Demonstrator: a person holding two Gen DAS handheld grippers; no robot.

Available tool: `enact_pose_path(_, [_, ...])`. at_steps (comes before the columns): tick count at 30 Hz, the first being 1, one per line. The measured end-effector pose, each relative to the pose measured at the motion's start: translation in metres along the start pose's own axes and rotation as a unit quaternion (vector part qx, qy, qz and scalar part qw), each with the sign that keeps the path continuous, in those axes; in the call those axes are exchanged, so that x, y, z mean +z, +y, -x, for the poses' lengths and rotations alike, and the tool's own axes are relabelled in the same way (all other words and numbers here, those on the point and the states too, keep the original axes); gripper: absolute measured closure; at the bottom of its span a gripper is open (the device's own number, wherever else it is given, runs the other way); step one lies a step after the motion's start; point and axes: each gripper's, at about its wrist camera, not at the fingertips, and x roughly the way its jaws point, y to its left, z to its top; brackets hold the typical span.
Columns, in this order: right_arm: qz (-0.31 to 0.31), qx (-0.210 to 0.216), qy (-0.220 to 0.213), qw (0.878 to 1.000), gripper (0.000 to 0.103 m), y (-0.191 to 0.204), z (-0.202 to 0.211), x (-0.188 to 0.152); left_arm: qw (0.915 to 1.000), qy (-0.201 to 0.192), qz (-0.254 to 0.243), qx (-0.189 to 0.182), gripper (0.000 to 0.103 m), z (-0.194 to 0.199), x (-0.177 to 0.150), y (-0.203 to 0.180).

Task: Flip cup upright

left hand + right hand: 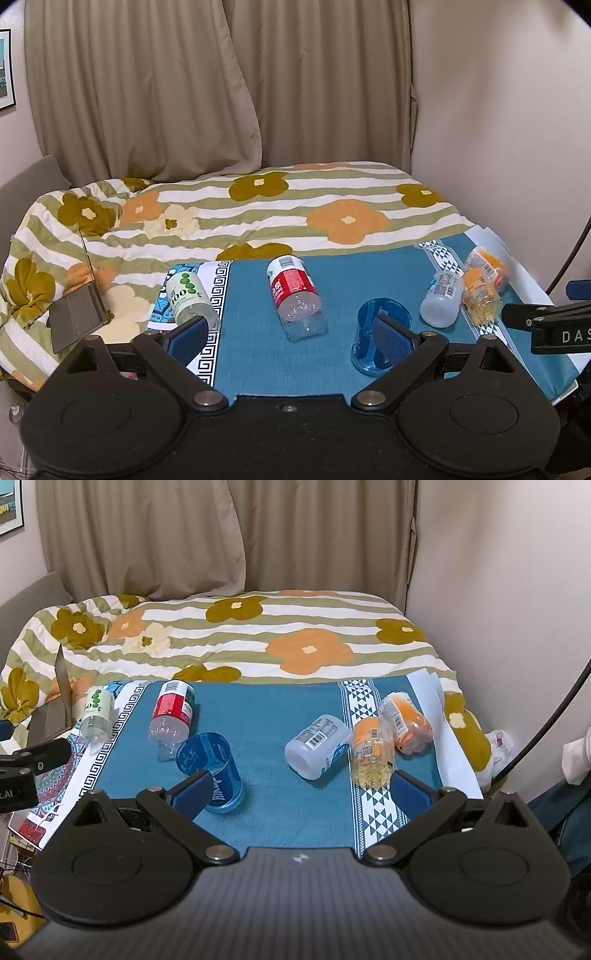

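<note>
A translucent blue cup point(380, 332) point(212, 771) stands upside down on the teal cloth point(258, 354) point(273, 716), base up. My left gripper point(291, 332) is open and empty; its right finger overlaps the cup in view. My right gripper point(299, 794) is open and empty; its left finger sits just in front of the cup. The left gripper's side shows at the left edge of the right wrist view, and the right gripper's side at the right edge of the left wrist view.
Lying on the cloth: a red-label clear bottle point(295, 295) point(171, 712), a green-dotted bottle point(190, 299) point(96, 716), a white bottle point(443, 299) point(317, 747), two orange-label bottles point(373, 753) point(408, 718). A laptop point(75, 317) sits at left. A floral blanket point(258, 206) lies behind.
</note>
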Motion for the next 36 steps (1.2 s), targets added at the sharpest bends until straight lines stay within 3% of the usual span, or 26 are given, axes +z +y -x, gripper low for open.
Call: enact_pose_path(36, [-0.010, -0.010, 0.002, 1.000, 0.000, 0.0015, -0.0008, -0.0031, 0.9999, -0.001, -0.012, -0.012, 0.005, -0.0027, -0.0018, -0.0011])
